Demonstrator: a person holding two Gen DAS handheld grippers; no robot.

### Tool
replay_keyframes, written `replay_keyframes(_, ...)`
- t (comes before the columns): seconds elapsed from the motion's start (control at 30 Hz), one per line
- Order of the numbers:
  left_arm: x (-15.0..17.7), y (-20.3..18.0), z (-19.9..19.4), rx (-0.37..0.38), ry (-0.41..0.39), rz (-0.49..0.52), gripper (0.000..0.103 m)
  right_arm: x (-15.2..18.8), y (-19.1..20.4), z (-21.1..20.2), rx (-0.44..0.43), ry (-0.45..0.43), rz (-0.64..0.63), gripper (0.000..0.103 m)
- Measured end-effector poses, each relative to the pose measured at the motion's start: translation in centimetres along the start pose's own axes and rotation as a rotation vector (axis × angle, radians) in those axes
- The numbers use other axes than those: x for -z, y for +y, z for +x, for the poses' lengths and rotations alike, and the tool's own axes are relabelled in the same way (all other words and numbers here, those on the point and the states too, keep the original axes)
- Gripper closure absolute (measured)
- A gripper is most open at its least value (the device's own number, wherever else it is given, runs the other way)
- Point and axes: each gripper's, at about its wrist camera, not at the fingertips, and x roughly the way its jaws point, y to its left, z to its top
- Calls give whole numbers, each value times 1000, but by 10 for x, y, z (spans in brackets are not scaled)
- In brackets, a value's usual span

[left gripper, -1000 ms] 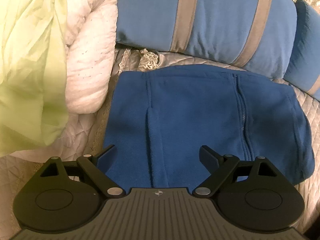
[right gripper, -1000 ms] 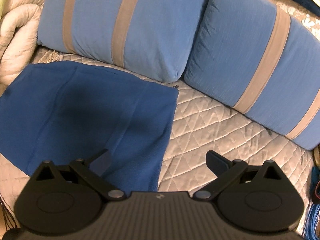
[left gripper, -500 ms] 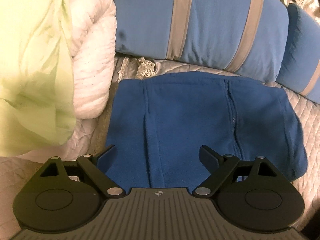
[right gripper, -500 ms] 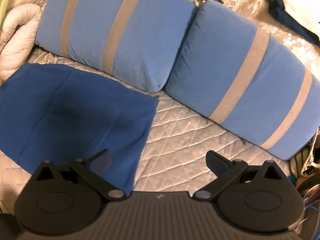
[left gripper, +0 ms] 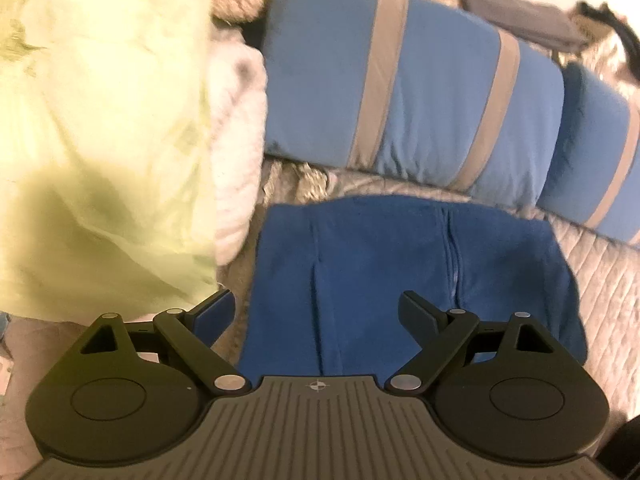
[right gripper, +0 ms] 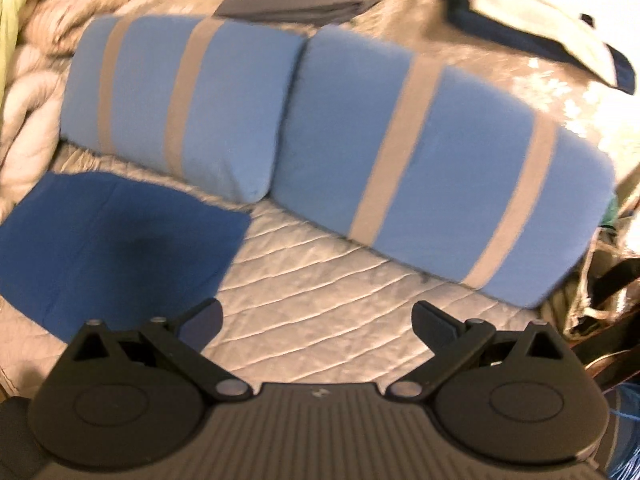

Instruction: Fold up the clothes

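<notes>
A dark blue fleece garment with a zipper lies folded flat on the quilted bed cover. It also shows at the left of the right wrist view. My left gripper is open and empty, above the garment's near edge. My right gripper is open and empty, above the bare quilt to the right of the garment.
Two light blue pillows with tan stripes lie along the back. A pale green cloth and a white quilted blanket pile up at the left. Folded grey cloth and dark clothing lie behind the pillows.
Both grippers have pulled back and up from the garment, staying open. The right view has swung right, so more pillow and quilt show.
</notes>
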Motion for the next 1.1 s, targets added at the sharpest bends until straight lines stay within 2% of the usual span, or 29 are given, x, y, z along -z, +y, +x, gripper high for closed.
replay_keyframes(0.3, -7, 25, -31, 71, -63, -97, 13, 12, -117, -39, 23, -33, 125, 1)
replay_keyframes(0.6, -3, 42, -37, 99, -77, -109, 13, 51, -211, -52, 42, -35, 165, 1)
replay_keyframes(0.87, 15, 41, -30, 128, -36, -73, 13, 95, -247, -57, 128, -11, 125, 1)
replay_keyframes(1.1, 39, 29, -32, 156, -31, -28, 13, 125, -252, -71, 163, -31, 119, 1)
